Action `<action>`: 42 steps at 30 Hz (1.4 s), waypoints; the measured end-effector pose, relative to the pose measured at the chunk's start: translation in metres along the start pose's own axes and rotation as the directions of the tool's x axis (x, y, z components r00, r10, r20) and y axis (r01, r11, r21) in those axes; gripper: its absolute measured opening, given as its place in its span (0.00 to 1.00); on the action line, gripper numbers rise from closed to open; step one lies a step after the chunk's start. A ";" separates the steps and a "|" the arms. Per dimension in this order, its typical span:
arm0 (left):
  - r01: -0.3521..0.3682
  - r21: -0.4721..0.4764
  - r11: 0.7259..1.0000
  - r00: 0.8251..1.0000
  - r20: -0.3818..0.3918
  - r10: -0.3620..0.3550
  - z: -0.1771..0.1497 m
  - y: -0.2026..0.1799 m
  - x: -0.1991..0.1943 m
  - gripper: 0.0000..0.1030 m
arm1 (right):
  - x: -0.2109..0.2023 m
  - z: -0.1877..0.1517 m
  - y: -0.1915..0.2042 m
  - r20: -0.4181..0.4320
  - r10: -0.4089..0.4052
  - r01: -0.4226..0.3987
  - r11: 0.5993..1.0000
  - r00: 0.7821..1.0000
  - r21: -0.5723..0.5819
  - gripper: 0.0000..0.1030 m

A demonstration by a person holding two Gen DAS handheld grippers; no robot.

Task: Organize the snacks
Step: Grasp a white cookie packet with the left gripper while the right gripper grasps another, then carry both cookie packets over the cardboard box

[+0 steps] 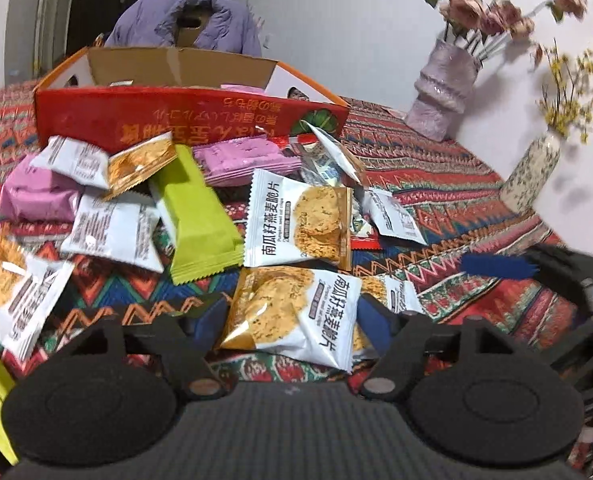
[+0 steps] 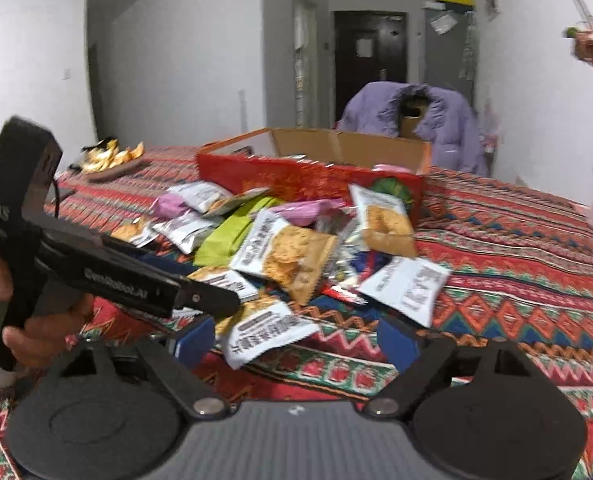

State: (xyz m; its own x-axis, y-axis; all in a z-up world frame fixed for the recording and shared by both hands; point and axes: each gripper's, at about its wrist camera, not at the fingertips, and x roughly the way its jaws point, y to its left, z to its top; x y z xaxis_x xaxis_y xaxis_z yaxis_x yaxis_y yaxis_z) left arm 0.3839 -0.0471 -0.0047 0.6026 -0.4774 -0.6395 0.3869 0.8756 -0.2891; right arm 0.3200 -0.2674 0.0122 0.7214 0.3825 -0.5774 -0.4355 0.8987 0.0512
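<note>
My left tool [image 1: 292, 328] stands partly spread around the nearest cracker packet [image 1: 296, 316], not yet pinching it. The packet lies on the counter [image 1: 456, 184], near side of the red box [image 1: 188, 116]. My right tool [image 2: 296, 340], wide and empty, sits just right.

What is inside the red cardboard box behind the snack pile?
Inside the red box, only a pink packet and a silvery packet edge peek above its front wall. The floor and anything else inside are hidden by that wall.
</note>
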 end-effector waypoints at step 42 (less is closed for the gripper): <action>-0.273 -0.076 0.959 0.935 0.213 0.283 -0.089 -0.033 -0.195 0.60 | -0.104 -0.052 0.083 0.099 -0.121 0.123 0.992 0.988 -0.011 0.62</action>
State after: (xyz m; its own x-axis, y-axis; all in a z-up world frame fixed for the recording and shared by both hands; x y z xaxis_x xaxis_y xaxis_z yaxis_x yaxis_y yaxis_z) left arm 0.1916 0.0236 0.0659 0.8218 -0.2138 -0.5281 0.1533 0.9757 -0.1564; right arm 0.1806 -0.2434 0.0340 0.8187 0.2902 -0.4954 -0.3496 0.9364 -0.0293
